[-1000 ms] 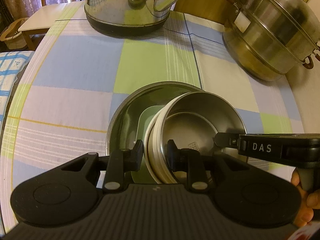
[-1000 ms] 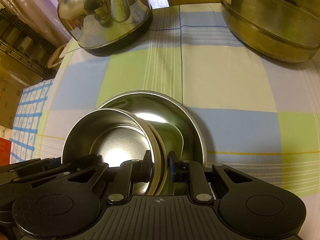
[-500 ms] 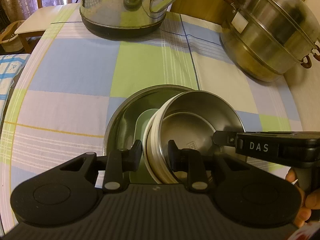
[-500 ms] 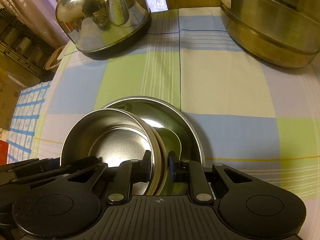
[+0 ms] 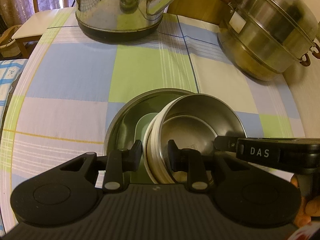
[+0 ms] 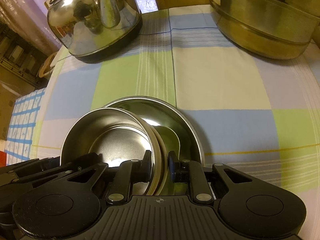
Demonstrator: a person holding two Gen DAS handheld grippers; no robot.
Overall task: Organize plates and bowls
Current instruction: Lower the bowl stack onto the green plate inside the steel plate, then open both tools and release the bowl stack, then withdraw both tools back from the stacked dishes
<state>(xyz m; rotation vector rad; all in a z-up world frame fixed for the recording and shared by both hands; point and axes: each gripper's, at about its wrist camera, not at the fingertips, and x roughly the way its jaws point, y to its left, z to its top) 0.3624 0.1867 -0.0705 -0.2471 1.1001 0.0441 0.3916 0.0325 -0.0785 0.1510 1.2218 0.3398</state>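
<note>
Left wrist view, both hand-held grippers [image 5: 155, 156] [image 6: 159, 164] clamping steel bowl [image 5: 192, 120] rim, over plate [image 5: 124, 124]

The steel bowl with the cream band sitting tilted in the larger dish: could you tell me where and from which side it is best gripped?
Grip the steel bowl by its rim wall, from above on opposite sides, one finger inside and one outside. The wall is thin, near-upright and exposed above the larger dish. The left gripper and right gripper both grip it this way.
</note>
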